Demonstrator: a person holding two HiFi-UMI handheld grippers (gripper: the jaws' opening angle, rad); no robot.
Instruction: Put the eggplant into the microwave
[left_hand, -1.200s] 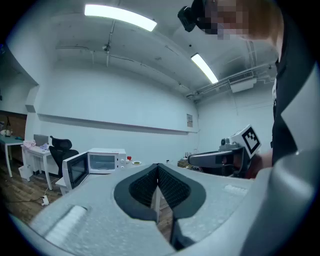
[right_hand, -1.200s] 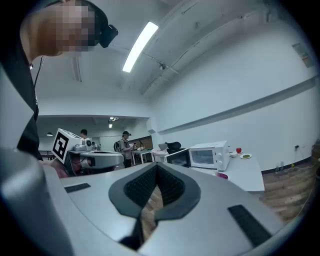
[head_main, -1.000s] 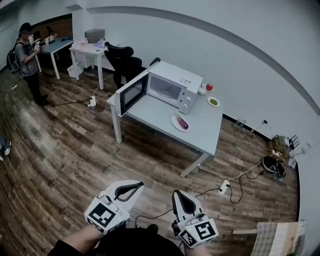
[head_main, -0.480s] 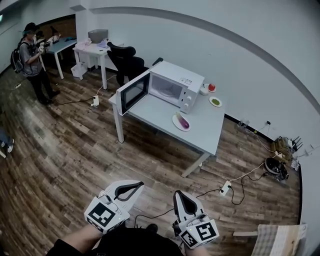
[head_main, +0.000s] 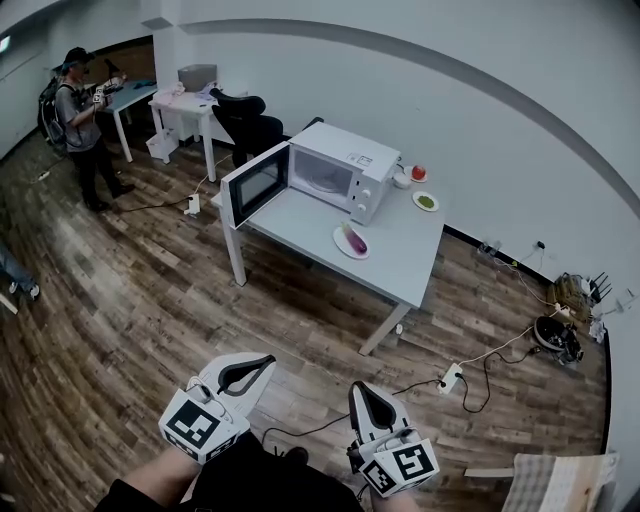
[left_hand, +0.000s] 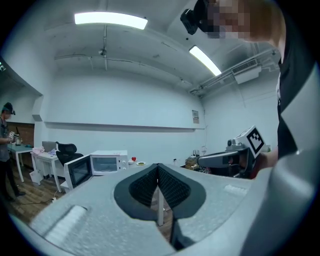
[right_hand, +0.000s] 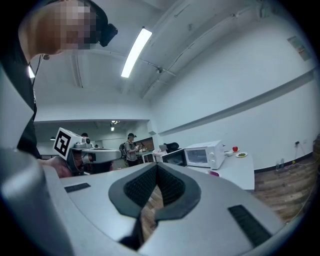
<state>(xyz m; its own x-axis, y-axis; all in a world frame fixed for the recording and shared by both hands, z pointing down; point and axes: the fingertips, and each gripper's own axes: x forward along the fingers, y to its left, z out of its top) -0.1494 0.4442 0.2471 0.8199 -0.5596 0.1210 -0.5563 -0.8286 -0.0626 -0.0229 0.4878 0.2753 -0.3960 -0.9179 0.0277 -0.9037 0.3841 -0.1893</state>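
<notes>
Head view shows us left gripper (head_main: 266, 361) and right gripper (head_main: 356, 387) both fully closed, holding nothing, well apart from the table (head_main: 405, 262). We find the eggplant (head_main: 354, 241) on a plate (head_main: 340, 237) on that table, just before the microwave (head_main: 340, 165), whose door stands open

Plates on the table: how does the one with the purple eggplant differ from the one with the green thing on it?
The big plate carries a purple eggplant; the small plate carries something green. The big plate lies in front of the microwave; the small plate lies beside it, nearer the wall. Both are round and lie flat on the grey table.
</notes>
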